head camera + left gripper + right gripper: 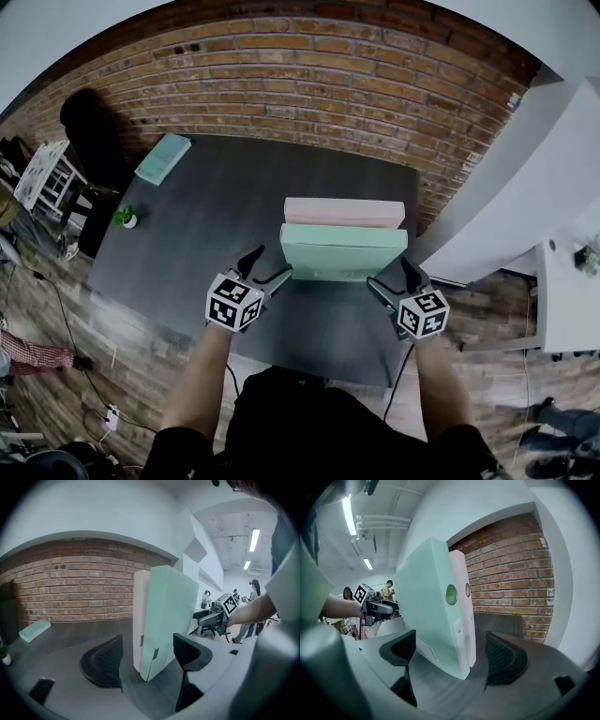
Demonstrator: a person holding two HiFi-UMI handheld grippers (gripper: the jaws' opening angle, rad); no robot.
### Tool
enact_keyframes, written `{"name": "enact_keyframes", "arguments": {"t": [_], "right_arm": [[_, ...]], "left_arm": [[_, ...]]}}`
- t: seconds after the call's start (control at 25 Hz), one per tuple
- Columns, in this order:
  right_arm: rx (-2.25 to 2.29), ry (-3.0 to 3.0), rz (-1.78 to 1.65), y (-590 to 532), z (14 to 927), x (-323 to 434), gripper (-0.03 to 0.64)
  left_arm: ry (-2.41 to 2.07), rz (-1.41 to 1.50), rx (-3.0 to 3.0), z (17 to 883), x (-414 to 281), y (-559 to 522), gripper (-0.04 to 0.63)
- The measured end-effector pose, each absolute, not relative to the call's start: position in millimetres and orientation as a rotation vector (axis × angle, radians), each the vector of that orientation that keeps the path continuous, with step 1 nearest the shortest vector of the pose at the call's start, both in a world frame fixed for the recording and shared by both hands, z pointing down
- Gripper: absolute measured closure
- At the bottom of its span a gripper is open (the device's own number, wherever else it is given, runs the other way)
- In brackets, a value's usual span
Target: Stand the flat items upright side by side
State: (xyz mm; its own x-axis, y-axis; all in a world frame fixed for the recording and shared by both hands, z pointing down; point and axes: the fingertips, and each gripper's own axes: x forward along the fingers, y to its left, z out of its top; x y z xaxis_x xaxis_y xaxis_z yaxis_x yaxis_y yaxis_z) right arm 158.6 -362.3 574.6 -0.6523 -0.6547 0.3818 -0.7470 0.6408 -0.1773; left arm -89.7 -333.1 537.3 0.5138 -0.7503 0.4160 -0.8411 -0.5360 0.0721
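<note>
Two binders stand upright side by side on the dark table [211, 211]: a mint green binder [343, 251] nearer me and a pink binder [344, 212] behind it, touching. My left gripper [270, 264] is at their left end; in the left gripper view the green binder [168, 616] and pink binder [140, 616] stand between its open jaws with gaps on both sides. My right gripper [389, 277] is at the right end, open, and the green binder's spine [431, 606] and the pink binder's spine [465, 611] sit between its jaws untouched. A third mint item [163, 157] lies flat at the table's far left corner.
A small potted plant [126, 217] stands at the table's left edge. A brick wall [309, 75] runs behind the table and a white wall [506, 187] closes the right side. Shelving and cables [42, 178] are on the floor at the left.
</note>
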Motion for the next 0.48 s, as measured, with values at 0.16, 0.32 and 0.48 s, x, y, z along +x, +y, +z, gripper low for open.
{"name": "enact_keyframes", "arguments": {"t": [0.16, 0.32, 0.48], "right_arm": [[1.222, -2.589, 0.474, -353.2, 556.7, 166.4, 0.163], [1.365, -2.582, 0.439, -338.4, 530.9, 172.6, 0.255], [1.481, -2.547, 0.356, -319.6, 501.2, 156.0, 0.356]], "left_arm": [[-1.425, 0.429, 2.478, 520.6, -103.6, -322.3, 0.302], [-1.534, 0.367, 2.460, 502.7, -125.2, -315.4, 0.433], [-1.584, 0.301, 2.489, 483.2, -148.2, -303.4, 0.534]]}}
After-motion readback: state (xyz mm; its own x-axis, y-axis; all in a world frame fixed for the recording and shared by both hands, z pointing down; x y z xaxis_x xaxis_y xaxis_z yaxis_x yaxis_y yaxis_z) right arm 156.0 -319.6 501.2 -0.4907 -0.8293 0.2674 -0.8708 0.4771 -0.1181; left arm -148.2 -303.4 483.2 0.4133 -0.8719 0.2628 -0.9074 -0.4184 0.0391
